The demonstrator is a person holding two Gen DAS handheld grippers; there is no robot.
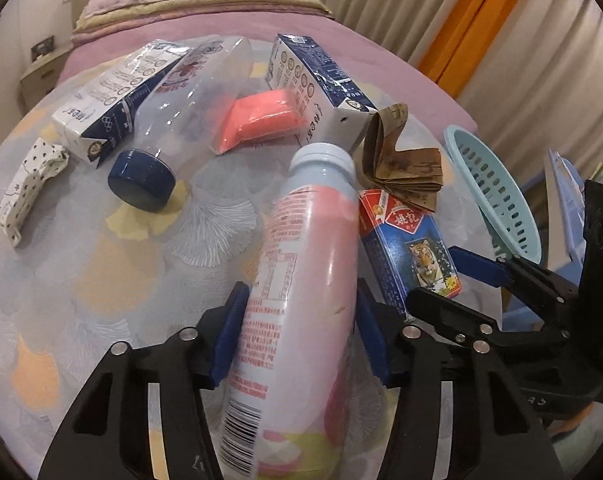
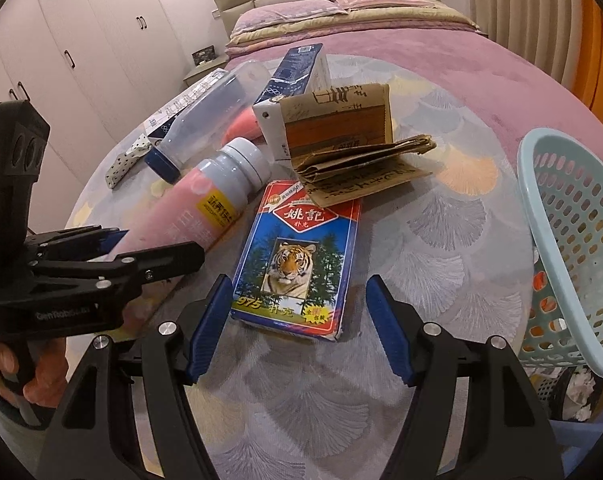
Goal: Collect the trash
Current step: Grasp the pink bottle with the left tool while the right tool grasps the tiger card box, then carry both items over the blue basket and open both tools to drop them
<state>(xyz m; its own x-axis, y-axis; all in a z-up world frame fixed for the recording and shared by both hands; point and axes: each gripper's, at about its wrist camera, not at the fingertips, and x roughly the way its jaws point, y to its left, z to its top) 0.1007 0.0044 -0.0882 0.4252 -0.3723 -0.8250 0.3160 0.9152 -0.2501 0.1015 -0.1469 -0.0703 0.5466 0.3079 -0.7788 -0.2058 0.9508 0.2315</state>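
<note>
A pink and white drink bottle (image 1: pixel 301 280) lies on the round table, its white neck pointing away. My left gripper (image 1: pixel 301 292) is shut on the bottle's body, a blue pad pressed to each side. In the right wrist view the same bottle (image 2: pixel 205 200) leads into the left gripper (image 2: pixel 157 246). A blue playing-card box with a tiger (image 2: pixel 297 256) lies flat beside the bottle. My right gripper (image 2: pixel 298 284) stands open over the box's near end, pads clear of it. A pale blue basket (image 2: pixel 541 216) hangs off the table's right edge.
Further back lie a clear bottle with a blue cap (image 1: pixel 189 92), two milk cartons (image 1: pixel 101 112) (image 1: pixel 321 80), an orange-pink packet (image 1: pixel 261 120), folded brown paper (image 1: pixel 397 160) and a dotted wrapper (image 1: pixel 29 188). A bed stands behind the table, wardrobes to the left.
</note>
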